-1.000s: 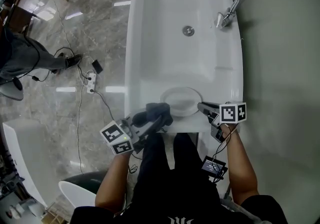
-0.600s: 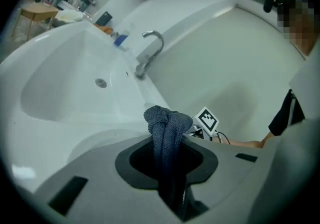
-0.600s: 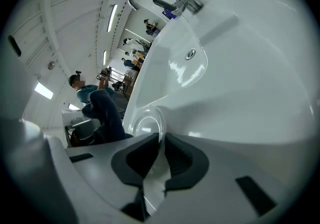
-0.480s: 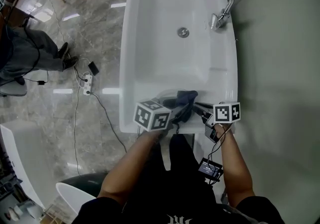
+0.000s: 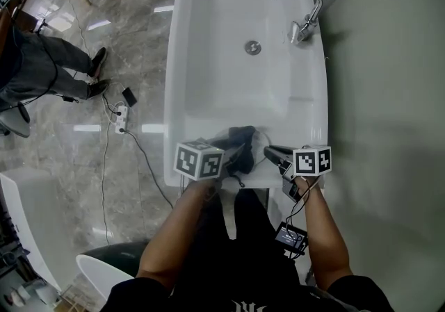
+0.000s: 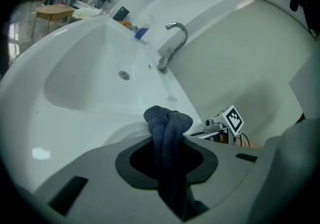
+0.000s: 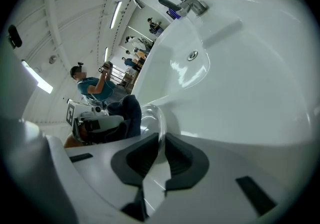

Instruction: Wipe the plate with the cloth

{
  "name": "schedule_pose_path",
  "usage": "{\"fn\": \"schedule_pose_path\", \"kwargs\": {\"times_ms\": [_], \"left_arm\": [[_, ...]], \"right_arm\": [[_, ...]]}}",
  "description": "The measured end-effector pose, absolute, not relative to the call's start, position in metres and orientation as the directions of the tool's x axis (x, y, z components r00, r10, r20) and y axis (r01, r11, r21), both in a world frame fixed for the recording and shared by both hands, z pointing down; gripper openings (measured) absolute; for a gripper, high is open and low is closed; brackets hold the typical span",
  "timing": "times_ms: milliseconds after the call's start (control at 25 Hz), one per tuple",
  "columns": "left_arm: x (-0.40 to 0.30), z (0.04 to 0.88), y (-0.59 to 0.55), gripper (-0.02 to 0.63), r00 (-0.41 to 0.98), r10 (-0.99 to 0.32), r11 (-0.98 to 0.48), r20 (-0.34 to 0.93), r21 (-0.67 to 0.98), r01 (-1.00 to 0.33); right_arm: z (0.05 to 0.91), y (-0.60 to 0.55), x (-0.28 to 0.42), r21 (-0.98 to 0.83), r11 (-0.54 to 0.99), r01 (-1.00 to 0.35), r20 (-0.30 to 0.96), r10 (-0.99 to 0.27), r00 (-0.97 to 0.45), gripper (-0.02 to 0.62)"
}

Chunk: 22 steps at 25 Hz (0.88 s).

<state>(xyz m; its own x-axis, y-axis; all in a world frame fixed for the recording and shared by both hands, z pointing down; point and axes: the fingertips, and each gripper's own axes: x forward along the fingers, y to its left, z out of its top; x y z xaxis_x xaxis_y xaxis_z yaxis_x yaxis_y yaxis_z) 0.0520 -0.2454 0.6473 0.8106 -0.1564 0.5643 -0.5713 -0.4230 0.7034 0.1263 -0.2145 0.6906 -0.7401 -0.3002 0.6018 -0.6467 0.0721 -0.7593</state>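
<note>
Because the dark blue cloth (image 6: 167,118) looks soft and floppy, the left claw (image 6: 167,155) squeezes it bunched up. The shiny round white plate (image 7: 151,118), likely slippery and breakable, has its rim pinched in the right claw (image 7: 161,155).

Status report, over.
Left gripper shut on cloth. Right gripper shut on plate rim, sink's near end. Cloth at plate, contact unclear. Faucet far off.

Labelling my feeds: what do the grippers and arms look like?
The left gripper and right gripper are grey with dark pads, each carrying a white cube with black square markers. A thin black cable runs from the right one to a small black box. Forearms bare, no sleeves.
</note>
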Motion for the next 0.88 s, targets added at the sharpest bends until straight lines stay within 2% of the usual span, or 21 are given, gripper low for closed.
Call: {"fn": "schedule_pose_path", "kwargs": {"times_ms": [320,520,640,880], "left_arm": [[-0.018,0.653,-0.252,0.064,0.744,-0.26,-0.331,0.616,0.667,-0.668],[-0.031,0.645,-0.241,0.063,0.735,-0.275,-0.315,0.62,0.664,-0.678],[-0.017,0.626,-0.231,0.064,0.772,-0.272,-0.323,0.575,0.701,-0.636],[0.063,0.605,-0.221,0.063,0.881,-0.21,-0.328,0.423,0.819,-0.471]], "right_arm": [[0.689,-0.219,0.126,-0.749,0.082,-0.658,0.608,-0.309,-0.731,0.035],[0.69,-0.215,0.125,-0.745,0.072,-0.663,0.615,-0.308,-0.725,0.035],[0.689,-0.214,0.124,-0.751,0.061,-0.658,0.609,-0.32,-0.725,0.035],[0.688,-0.215,0.123,-0.753,0.057,-0.655,0.603,-0.336,-0.723,0.035]]}}
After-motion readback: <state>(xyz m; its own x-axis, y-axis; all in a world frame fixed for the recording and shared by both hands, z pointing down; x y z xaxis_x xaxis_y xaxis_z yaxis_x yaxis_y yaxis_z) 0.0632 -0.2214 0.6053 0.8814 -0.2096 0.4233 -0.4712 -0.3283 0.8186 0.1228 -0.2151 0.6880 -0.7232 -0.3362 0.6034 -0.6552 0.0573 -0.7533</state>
